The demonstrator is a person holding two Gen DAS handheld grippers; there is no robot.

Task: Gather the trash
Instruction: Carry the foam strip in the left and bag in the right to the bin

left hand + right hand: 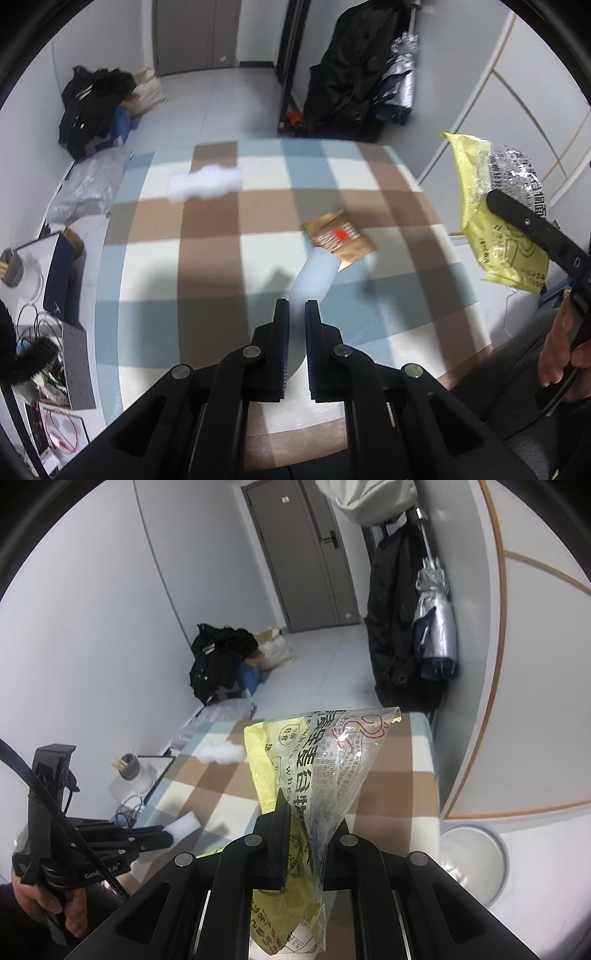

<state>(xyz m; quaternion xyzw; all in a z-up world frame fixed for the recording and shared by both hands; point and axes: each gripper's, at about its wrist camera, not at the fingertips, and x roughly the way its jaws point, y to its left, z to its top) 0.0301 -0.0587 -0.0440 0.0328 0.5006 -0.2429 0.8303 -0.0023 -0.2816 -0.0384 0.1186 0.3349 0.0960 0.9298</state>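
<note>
A pale round bin point(474, 864) on the floor beside the checked blanket point(391, 786) is being shown only by the right wrist view, and a brown sachet point(338, 236) on the blanket only by the left. A white foam piece point(314, 275) is being gripped by the closed left gripper point(296, 306), just short of the sachet. A yellow-and-clear wrapper point(317, 771) is being pinched in the right gripper point(303, 812), above the blanket. White fluff point(205, 182) is being left farther off.
</note>
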